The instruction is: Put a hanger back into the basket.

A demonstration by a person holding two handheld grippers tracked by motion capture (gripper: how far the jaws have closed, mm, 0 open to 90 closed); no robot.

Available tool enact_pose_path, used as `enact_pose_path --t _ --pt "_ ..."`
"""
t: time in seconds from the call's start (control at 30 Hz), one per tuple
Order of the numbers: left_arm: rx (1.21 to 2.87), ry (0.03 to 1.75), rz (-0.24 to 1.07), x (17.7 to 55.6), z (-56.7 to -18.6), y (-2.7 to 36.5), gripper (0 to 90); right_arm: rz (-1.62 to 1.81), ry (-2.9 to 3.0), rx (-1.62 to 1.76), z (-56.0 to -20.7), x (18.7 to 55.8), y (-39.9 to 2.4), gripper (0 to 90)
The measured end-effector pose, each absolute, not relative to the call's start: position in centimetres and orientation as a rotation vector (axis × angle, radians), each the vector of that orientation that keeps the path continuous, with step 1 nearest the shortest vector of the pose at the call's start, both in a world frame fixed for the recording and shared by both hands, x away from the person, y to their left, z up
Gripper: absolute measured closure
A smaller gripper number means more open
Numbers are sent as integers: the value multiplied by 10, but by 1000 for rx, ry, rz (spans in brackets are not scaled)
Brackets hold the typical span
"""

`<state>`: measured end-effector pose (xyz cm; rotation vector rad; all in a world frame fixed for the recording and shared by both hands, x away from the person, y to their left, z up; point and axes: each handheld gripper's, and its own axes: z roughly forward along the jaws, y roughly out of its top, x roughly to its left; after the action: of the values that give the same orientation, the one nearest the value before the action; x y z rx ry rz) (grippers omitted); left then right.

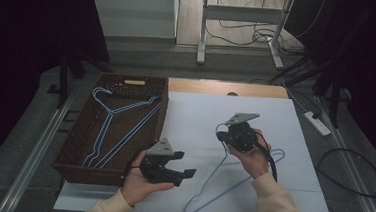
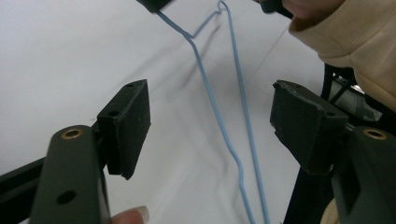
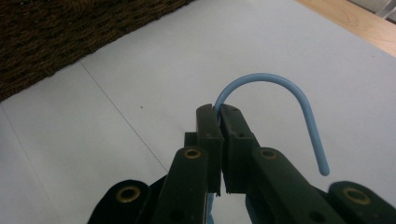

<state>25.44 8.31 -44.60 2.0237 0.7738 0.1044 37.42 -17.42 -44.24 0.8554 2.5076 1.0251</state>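
Woven dark wicker forms the basket (image 1: 73, 143) at the left of the table, and two pale blue hangers (image 1: 119, 126) lie inside it, overlapping. Just right of the basket's near corner, the left gripper (image 1: 188, 166) is held low over the white sheet (image 1: 195, 121) with its jaws spread wide and nothing between the pads; in the left gripper view the wire arms of a third blue hanger (image 2: 233, 112) run across the sheet beyond that gap. Further right, the right gripper (image 3: 219, 112) has its jaws pinched tight on this hanger at the base of its hook, which curls up and over past the pads. The hanger's body slants from that grip down toward the table's near edge.
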Motion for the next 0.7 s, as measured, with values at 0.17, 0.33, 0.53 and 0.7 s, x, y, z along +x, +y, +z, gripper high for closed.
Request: enact_pose_path --t 0.17,0.33,0.53,0.7 --pt "2088 752 77 254 -458 59 298 1033 2500 848 -441 373 -175 879" --pt "2134 773 45 260 -473 36 304 1040 2498 843 -440 372 -174 879" --pt "2182 796 38 267 -484 19 304 1043 2496 844 -440 372 -174 879" --pt "2219 831 27 280 -498 7 313 1051 2491 839 -440 371 -173 879"
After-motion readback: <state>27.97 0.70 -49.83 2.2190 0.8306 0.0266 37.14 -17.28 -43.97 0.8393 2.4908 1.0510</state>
